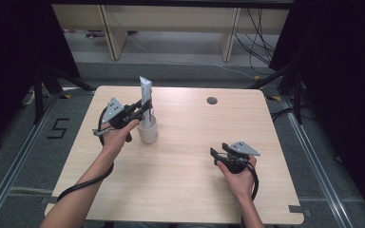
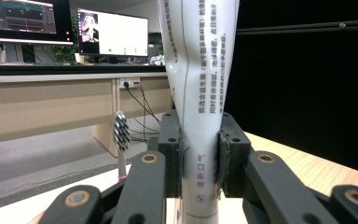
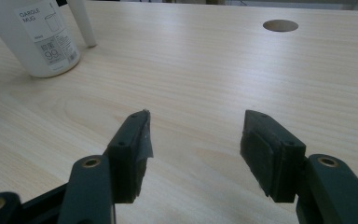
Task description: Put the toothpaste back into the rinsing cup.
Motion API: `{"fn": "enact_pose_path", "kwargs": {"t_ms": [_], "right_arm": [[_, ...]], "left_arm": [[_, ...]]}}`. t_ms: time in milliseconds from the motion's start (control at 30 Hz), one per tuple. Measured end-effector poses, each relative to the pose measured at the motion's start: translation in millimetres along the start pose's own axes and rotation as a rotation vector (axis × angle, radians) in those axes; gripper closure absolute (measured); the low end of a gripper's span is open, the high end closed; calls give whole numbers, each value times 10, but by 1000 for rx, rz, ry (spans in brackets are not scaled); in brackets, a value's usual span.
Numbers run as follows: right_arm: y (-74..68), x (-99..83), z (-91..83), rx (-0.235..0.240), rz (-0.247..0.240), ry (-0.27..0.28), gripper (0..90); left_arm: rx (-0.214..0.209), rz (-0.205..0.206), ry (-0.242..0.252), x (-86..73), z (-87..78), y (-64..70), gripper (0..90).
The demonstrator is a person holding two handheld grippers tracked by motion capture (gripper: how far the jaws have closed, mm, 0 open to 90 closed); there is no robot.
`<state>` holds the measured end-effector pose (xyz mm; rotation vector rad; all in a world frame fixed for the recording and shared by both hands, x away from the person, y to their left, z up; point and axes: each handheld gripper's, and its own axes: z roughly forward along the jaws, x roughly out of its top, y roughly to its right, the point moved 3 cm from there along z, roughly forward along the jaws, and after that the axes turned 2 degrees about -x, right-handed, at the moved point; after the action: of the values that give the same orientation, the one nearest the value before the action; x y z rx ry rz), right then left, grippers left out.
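Observation:
A tall white toothpaste tube (image 1: 146,95) stands upright with its lower end inside a white mug (image 1: 148,130) at the table's left middle. My left gripper (image 1: 145,108) is shut on the tube's lower part from the left. In the left gripper view the pads (image 2: 170,154) pinch the printed tube (image 2: 198,70), and a toothbrush (image 2: 121,135) stands head-up just beyond, to the left. My right gripper (image 1: 215,153) rests low at the front right, open with nothing between its jaws (image 3: 196,135). The labelled mug (image 3: 37,37) sits far off at that view's upper left.
A round cable hole (image 1: 212,100) lies in the wooden table (image 1: 195,190) near its far edge. A thin white stick (image 3: 84,23) slants to the tabletop beside the mug. Monitors (image 2: 112,35) on a desk stand beyond the table.

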<state>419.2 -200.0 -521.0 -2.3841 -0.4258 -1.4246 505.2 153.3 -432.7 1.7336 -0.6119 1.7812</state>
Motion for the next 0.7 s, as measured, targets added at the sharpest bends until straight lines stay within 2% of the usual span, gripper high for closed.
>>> {"fn": "enact_pose_path", "kwargs": {"t_ms": [33,200,233,267,333,400,500,533,567,700], "right_arm": [[13,3,8,3,-16,6,430],[20,4,8,-3,-30,9,430],[-16,-8,-18,-18,24,-19,430],[-10,-5,6,-5,12,4,430],[4,-1,-10,-16,-4,-8,430],[0,1,1,0,-2,1,430],[-4,-3,-7,-13,6,-11,430],[1,-2,8,-7,-4,5,430],[26,5,8,-13,-39,8,430],[27,5,8,-13,-38,8,430]], "left_arm": [[-1,-2,0,-7,1,-1,748],[3,-7,-6,-44,0,-10,748],[4,-6,-8,-50,1,-13,747],[6,-10,-6,-56,5,-12,747],[8,-12,-9,-67,3,-17,747],[8,-9,-12,-77,2,-25,747],[11,-8,-17,-95,1,-33,747],[13,-10,-18,-102,-1,-34,747],[12,-12,-17,-106,-1,-35,747],[14,-13,-22,-125,-5,-42,747]]}}
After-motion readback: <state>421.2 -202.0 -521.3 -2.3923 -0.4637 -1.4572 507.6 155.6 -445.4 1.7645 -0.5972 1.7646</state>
